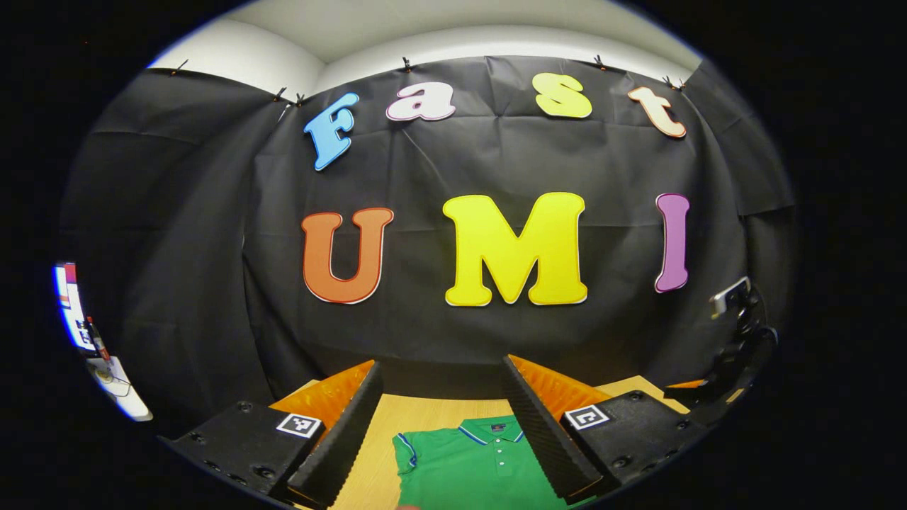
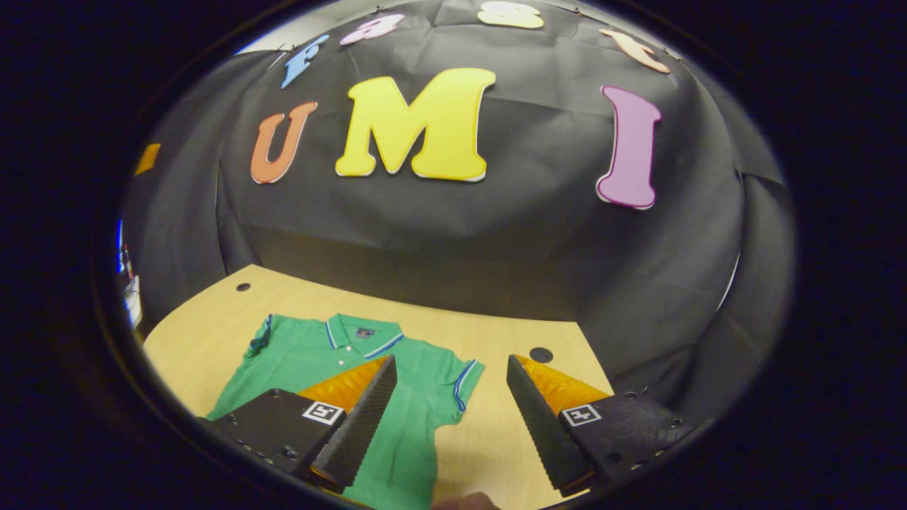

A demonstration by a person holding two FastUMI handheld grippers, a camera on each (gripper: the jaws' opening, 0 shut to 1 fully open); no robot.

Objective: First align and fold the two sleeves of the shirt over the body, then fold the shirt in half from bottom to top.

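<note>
Green shirt (image 2: 312,354) lies flat on table (image 2: 496,340), sleeves unfolded, so prob. step 1 not begun; left gripper (image 1: 443,425) & right gripper (image 2: 450,425) both spread wide, empty, need to drop onto sleeve edges.

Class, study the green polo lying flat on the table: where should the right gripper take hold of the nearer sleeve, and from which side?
Probably the striped cuff of the sleeve, approached from the bare table beside it: the sleeve sticks out flat there, and the open right gripper already straddles it.
</note>
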